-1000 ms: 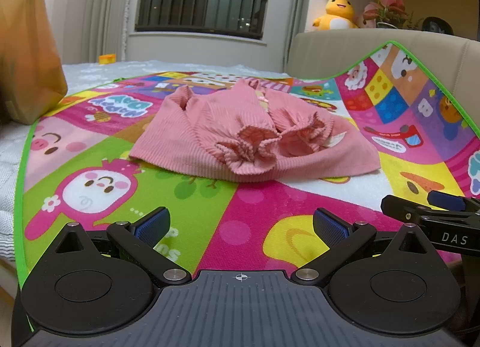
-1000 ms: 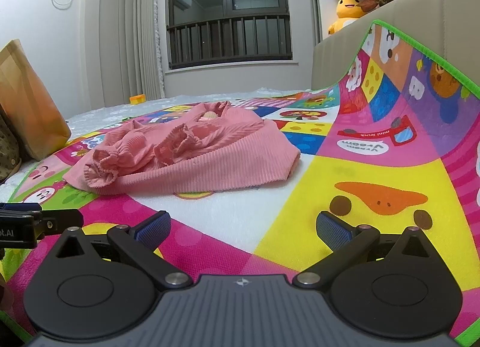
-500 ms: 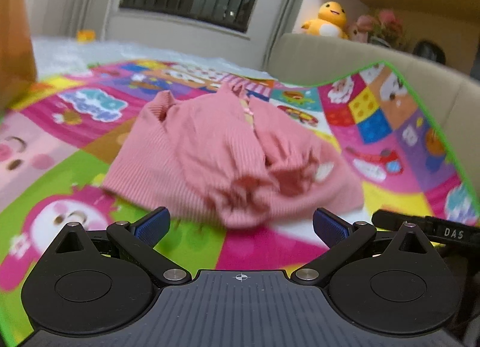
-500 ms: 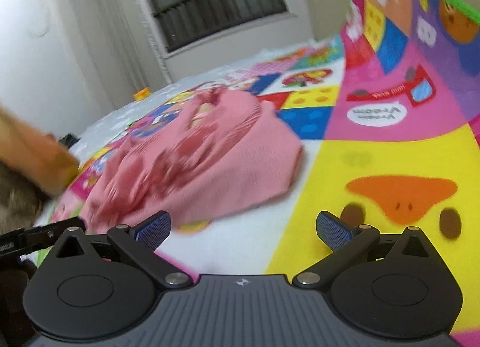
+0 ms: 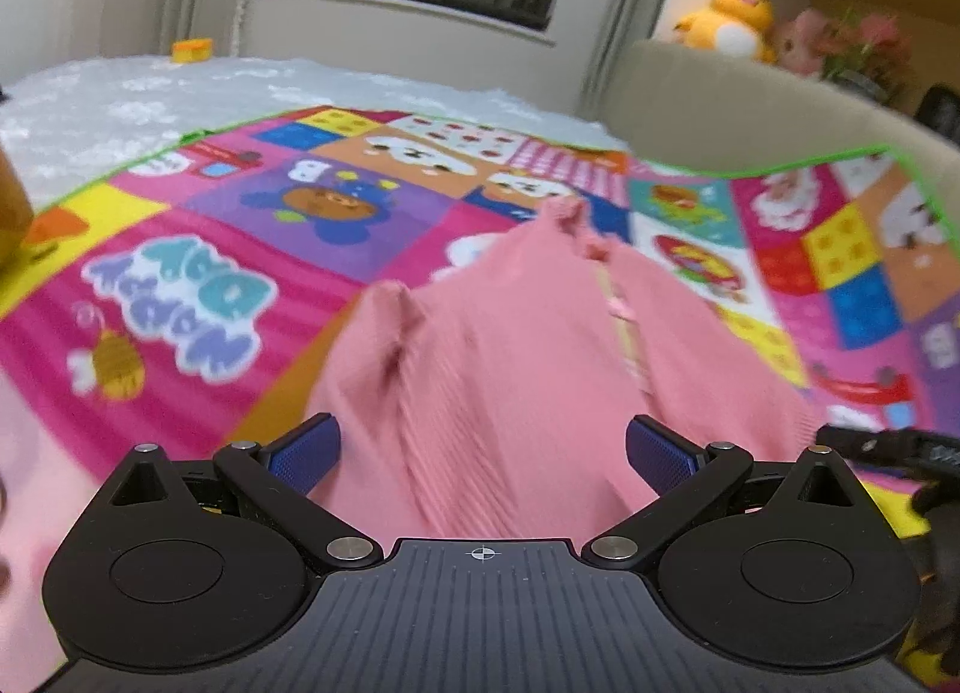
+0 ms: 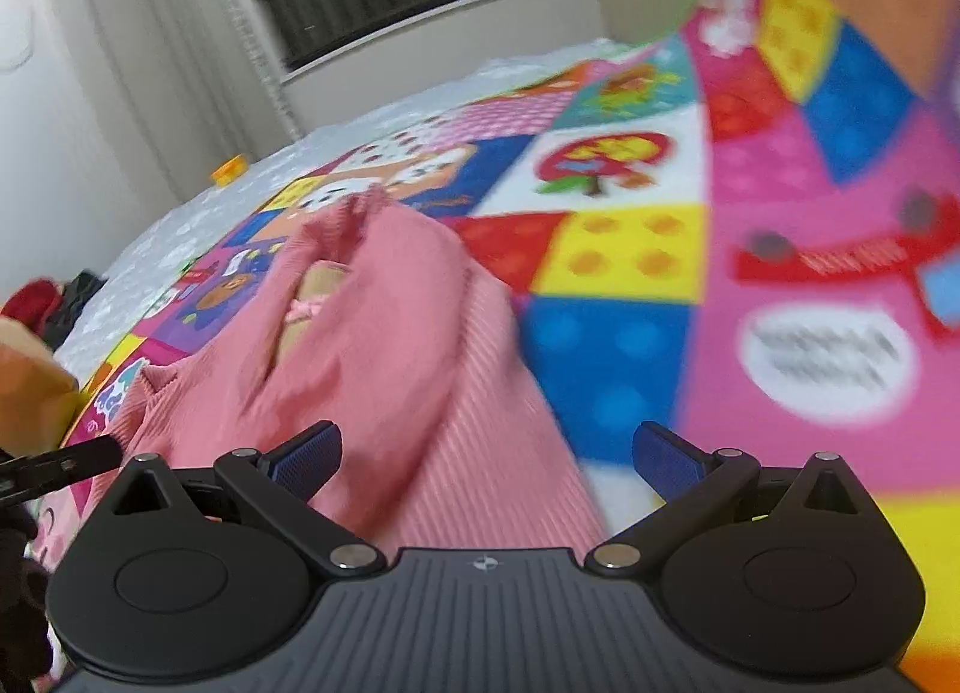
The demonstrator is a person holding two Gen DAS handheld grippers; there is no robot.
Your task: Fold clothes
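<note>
Left wrist view: blurred, the pink ribbed top (image 5: 492, 369) has its near hem hidden behind the left gripper (image 5: 480, 453), whose fingers are spread wide and grasp nothing, low over the cloth on the cartoon play mat (image 5: 228, 249).

Right wrist view: smeared too. The right gripper (image 6: 486, 456) is tilted, its fingers parted and empty over the top's (image 6: 384, 333) right edge; the garment lies rumpled.

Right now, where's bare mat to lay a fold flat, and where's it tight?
Free: play mat left of the pink garment, toward the white bedspread; also mat right of the garment toward the raised green edge. Tight: near side, where left gripper and right gripper sit with open jaws over the garment.
</note>
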